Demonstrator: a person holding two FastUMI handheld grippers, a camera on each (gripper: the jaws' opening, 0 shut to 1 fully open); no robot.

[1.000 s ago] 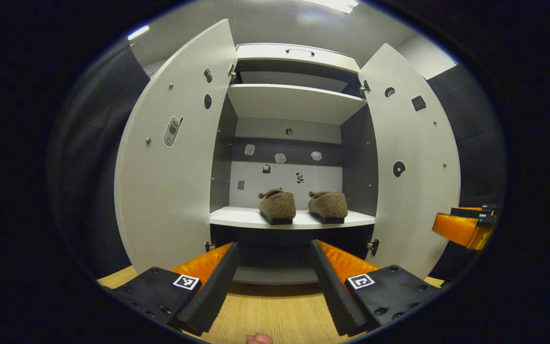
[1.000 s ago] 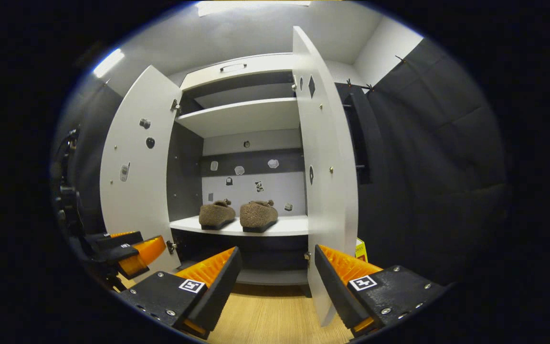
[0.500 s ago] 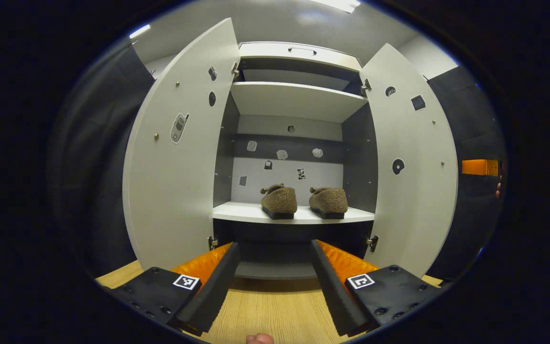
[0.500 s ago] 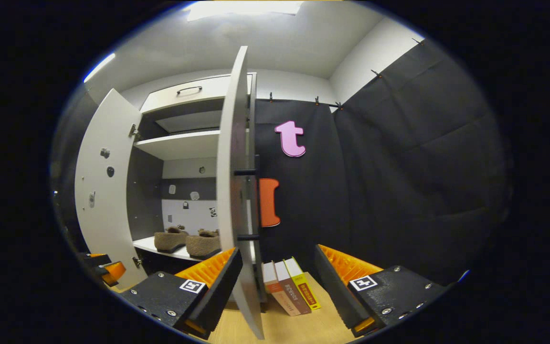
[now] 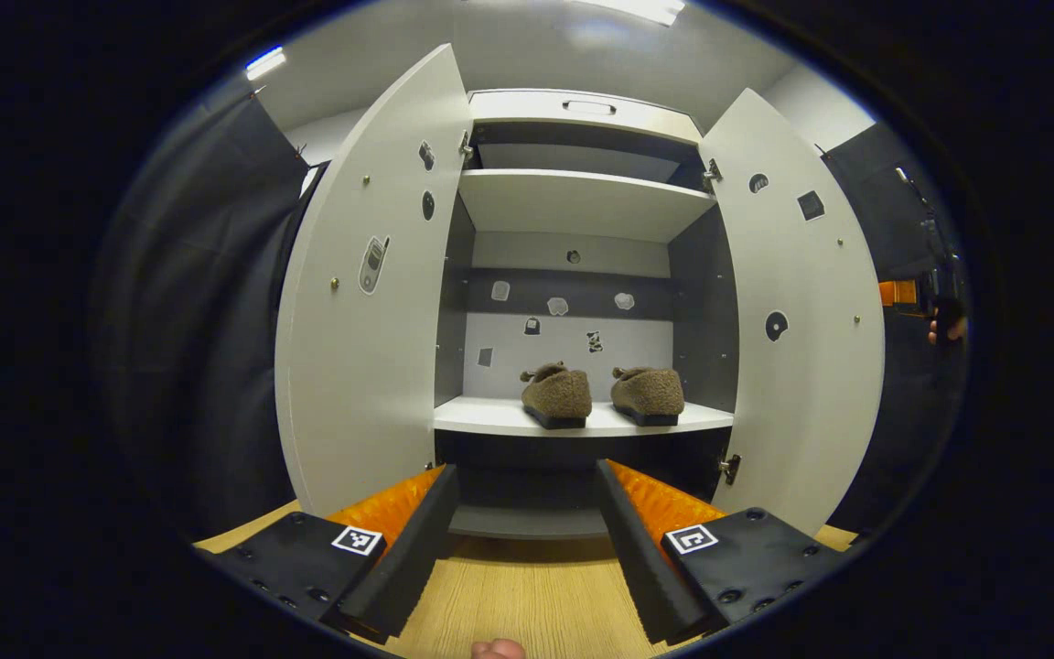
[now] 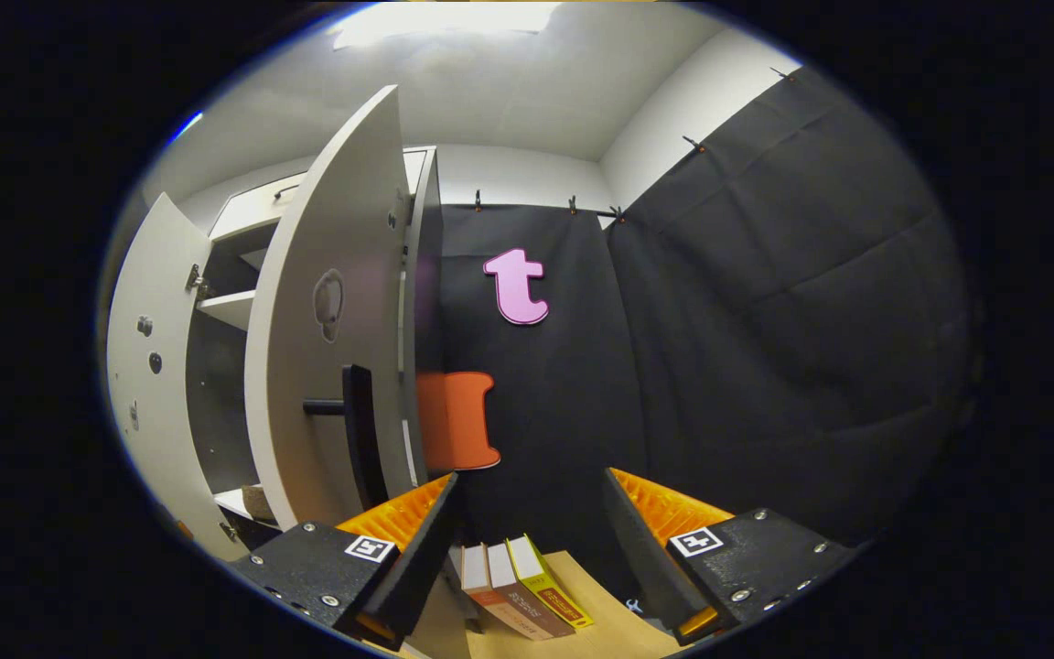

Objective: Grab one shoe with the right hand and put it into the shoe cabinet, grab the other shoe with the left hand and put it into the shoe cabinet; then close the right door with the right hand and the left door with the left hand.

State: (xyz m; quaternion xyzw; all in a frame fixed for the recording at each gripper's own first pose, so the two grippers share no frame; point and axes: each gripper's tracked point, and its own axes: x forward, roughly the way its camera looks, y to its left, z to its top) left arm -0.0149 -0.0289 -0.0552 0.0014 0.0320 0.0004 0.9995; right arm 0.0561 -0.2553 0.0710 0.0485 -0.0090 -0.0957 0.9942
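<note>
Two brown fuzzy shoes (image 5: 557,395) (image 5: 647,393) stand side by side on the middle shelf (image 5: 490,416) of the white shoe cabinet. Both doors hang wide: the left door (image 5: 362,311) and the right door (image 5: 801,320). My left gripper (image 5: 527,540) is open and empty, low in front of the cabinet. My right gripper (image 6: 532,549) is open and empty, out beyond the right door (image 6: 326,320), facing that door's outer face and its dark bar handle (image 6: 358,430). In the left gripper view the right gripper (image 5: 902,293) and a hand show far right.
Several books (image 6: 518,595) lean on the wooden floor (image 5: 527,604) by the cabinet's right side. Black cloth (image 6: 765,320) walls the booth to the right and behind. An upper shelf (image 5: 582,197) and a top drawer (image 5: 582,108) sit above the shoes.
My right gripper has swung right, from facing the cabinet's inside to the outer side of the right door. The left gripper drifted slightly left. Both shoes stayed put.
</note>
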